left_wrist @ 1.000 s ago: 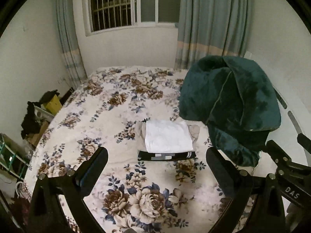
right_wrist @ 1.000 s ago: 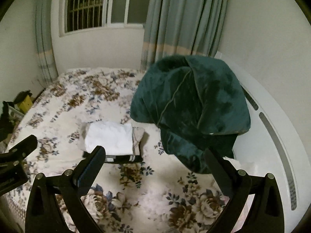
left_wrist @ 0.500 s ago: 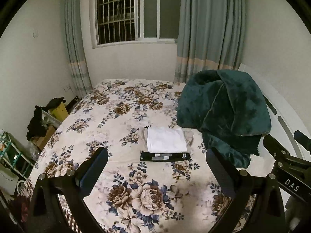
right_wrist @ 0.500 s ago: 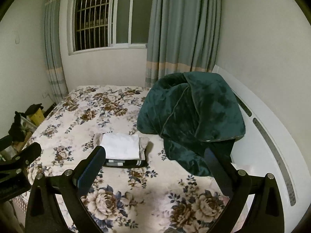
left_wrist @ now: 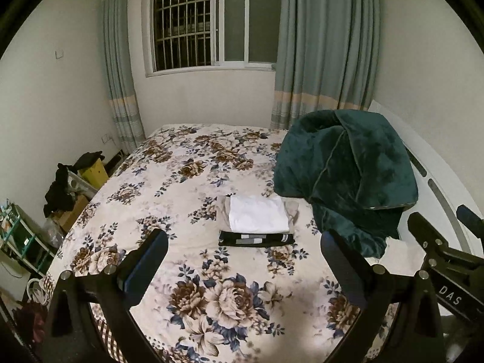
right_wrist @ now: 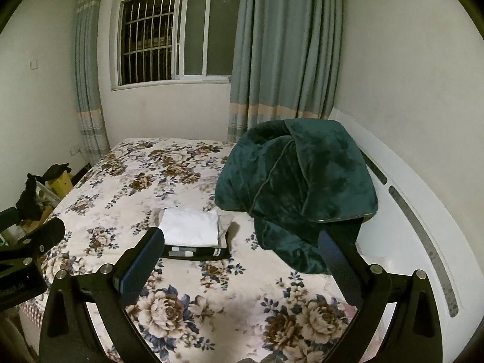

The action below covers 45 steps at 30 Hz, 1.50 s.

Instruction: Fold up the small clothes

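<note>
Both grippers, left (left_wrist: 243, 267) and right (right_wrist: 242, 264), are spread and empty, well back from the folded stack (left_wrist: 257, 224) mid-bed at 12 o'clock; looks done, so leave it, blanket (left_wrist: 341, 175) at 2 o'clock included.

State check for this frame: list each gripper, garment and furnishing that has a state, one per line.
left gripper: open, empty, above the bed
right gripper: open, empty, above the bed
white garment: folded, top of the stack
beige garment: folded, under the white one
black garment: folded, bottom of the stack
green blanket: heaped, unfolded
curtains: drawn aside
window: looks shut
</note>
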Available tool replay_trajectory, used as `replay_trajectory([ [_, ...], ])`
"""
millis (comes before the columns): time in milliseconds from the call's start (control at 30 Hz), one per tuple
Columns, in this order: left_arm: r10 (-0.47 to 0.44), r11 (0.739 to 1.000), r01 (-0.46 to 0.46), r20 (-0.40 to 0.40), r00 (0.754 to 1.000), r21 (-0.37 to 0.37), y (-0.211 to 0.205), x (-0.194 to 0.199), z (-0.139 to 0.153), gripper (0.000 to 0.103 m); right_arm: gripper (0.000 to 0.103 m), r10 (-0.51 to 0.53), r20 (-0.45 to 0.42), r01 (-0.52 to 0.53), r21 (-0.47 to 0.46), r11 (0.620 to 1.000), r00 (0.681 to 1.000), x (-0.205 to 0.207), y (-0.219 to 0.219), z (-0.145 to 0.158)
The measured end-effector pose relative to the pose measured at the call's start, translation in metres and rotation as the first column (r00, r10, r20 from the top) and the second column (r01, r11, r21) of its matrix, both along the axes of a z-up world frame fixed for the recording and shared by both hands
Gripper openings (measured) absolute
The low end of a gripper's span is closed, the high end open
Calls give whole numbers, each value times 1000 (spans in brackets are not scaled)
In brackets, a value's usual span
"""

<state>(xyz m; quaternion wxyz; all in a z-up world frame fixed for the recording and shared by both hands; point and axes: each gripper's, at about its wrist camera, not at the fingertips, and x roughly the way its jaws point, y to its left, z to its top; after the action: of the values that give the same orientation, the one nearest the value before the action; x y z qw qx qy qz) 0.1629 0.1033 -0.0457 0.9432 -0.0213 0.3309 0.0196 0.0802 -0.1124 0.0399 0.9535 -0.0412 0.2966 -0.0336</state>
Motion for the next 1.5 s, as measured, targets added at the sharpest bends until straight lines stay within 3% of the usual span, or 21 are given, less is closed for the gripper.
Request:
replay_trajectory([
  [400, 30, 999, -31, 32, 999, 14, -1, -14, 7, 103, 103, 19, -2, -19, 12, 1000, 1000, -5, -8, 3],
  [1500, 95, 995, -96, 29, 995, 34, 5, -33, 9, 103, 103, 46, 0, -46, 16, 999, 999, -16, -4, 8],
])
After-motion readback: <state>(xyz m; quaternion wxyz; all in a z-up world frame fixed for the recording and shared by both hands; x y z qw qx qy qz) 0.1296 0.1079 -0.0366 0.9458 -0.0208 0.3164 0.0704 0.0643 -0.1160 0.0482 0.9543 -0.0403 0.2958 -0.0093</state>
